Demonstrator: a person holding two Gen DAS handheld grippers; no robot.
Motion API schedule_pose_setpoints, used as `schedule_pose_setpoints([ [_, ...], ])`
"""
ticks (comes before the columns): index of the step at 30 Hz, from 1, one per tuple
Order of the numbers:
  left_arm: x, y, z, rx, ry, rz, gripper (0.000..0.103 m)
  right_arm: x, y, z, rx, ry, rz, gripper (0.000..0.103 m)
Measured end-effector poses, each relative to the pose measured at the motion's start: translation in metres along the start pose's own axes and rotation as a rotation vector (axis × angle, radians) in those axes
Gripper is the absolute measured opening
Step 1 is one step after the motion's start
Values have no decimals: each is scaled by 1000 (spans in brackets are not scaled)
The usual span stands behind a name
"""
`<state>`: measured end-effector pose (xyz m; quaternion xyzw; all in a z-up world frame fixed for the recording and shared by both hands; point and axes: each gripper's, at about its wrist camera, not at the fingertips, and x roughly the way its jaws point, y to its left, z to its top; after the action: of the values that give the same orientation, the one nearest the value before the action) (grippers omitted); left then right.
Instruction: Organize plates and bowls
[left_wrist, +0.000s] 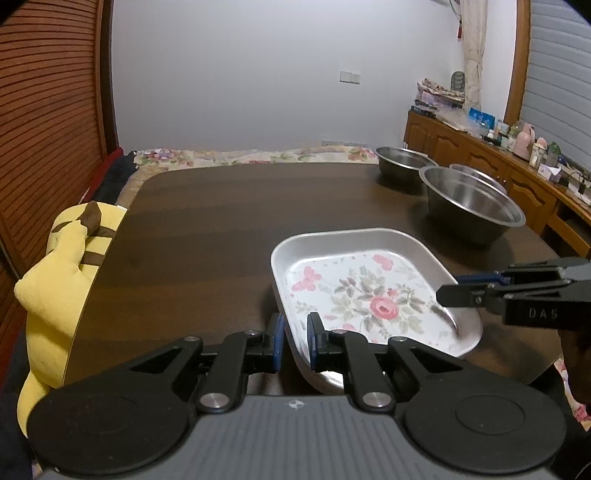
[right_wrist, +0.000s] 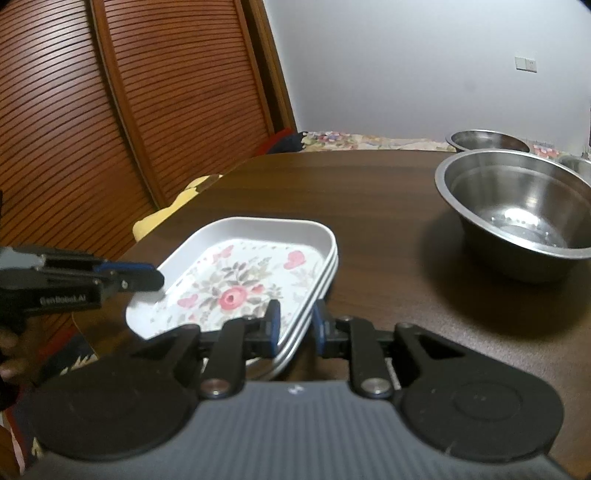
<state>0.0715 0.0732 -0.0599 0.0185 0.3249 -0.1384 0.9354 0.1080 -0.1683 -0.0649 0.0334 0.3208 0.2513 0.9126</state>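
Evidently the person is working on the plates: a stack of floral plates (right_wrist: 240, 280) is sitting near the front edge of the dark table (left_wrist: 221, 229), with both tools at its rim. The left gripper (left_wrist: 295, 341) is straddling one side wall, and the right gripper (right_wrist: 295, 325) is straddling the opposite corner, each with its jaws nearly together around the thin rim; whether the pads are actually pressing is hard to tell. Steel bowls (right_wrist: 517, 218) are standing apart toward the far right. Next, probably, both grippers need an even hold to shift the stack level.
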Motion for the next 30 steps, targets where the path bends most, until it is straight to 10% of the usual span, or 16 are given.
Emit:
schedule_pose_setpoints([
  [20, 28, -72, 64, 48, -100, -60, 33, -76, -67, 32, -12, -207, -89, 21],
  [30, 73, -130, 91, 40, -128, -81, 69, -77, -147, 39, -2, -245, -232, 54],
])
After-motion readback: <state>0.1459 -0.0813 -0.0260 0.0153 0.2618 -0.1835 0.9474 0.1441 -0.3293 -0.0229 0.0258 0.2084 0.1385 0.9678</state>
